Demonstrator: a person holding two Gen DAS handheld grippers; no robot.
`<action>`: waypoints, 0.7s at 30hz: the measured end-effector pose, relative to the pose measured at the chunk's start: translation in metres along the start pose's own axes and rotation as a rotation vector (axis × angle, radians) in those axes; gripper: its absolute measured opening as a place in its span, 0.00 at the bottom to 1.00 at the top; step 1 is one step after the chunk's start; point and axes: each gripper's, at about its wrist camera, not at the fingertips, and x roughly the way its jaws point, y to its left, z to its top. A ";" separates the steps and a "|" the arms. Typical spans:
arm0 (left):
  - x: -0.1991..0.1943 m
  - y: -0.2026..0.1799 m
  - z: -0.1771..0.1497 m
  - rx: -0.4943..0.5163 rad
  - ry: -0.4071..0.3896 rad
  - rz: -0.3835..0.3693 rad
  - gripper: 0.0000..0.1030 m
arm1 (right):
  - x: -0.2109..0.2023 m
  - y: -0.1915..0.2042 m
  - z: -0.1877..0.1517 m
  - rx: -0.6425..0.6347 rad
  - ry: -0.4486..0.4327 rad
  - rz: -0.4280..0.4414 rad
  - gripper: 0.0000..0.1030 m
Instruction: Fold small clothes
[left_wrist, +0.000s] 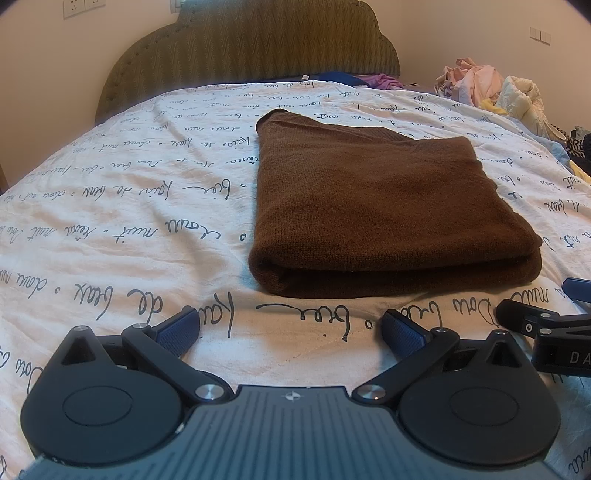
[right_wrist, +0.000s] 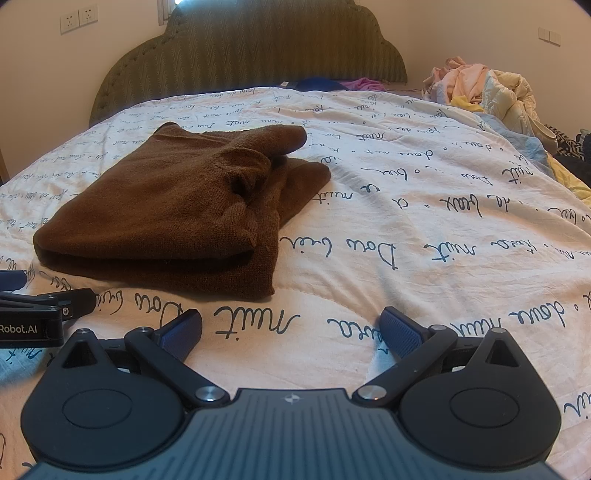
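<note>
**Soft brown knit, folded on the bed, both jaws open and empty**

The brown knit garment (left_wrist: 384, 206) lies folded into a thick pad on the bed, just ahead of both pairs of jaws: ahead and slightly right of the left gripper (left_wrist: 291, 328), ahead and to the left of the right gripper (right_wrist: 291, 328). Its near edge is a rounded fold of several layers. In the right wrist view the far right side is less tidy, with a sleeve or cuff bunched on top and a lower layer sticking out towards the right.

It looks light, soft and limp, a fine knit that will sag and stretch if lifted by one point, and grippy rather than slippery against the textured pads. The layers are likely to slide apart unless they are pinched together. The best holds are probably the two near corners of the folded edge, one per gripper, taking the whole thickness; the loose right-hand layer would want tucking first.

Both pairs of jaws stand wide apart and hold nothing, low over the printed quilt (left_wrist: 122, 206), close to each other and just short of the garment. A pile of other clothes (right_wrist: 480, 88) sits far off to the right, and the headboard (left_wrist: 255, 44) lies beyond.
</note>
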 end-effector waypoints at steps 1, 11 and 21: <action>0.000 0.000 0.000 0.000 0.000 0.000 1.00 | 0.000 0.000 0.000 0.000 0.000 0.000 1.00; 0.000 0.000 0.000 -0.001 0.000 0.000 1.00 | 0.000 0.000 0.000 0.000 0.000 0.000 1.00; -0.002 0.001 0.004 -0.014 0.027 -0.004 1.00 | 0.000 -0.001 0.001 0.003 0.007 0.003 1.00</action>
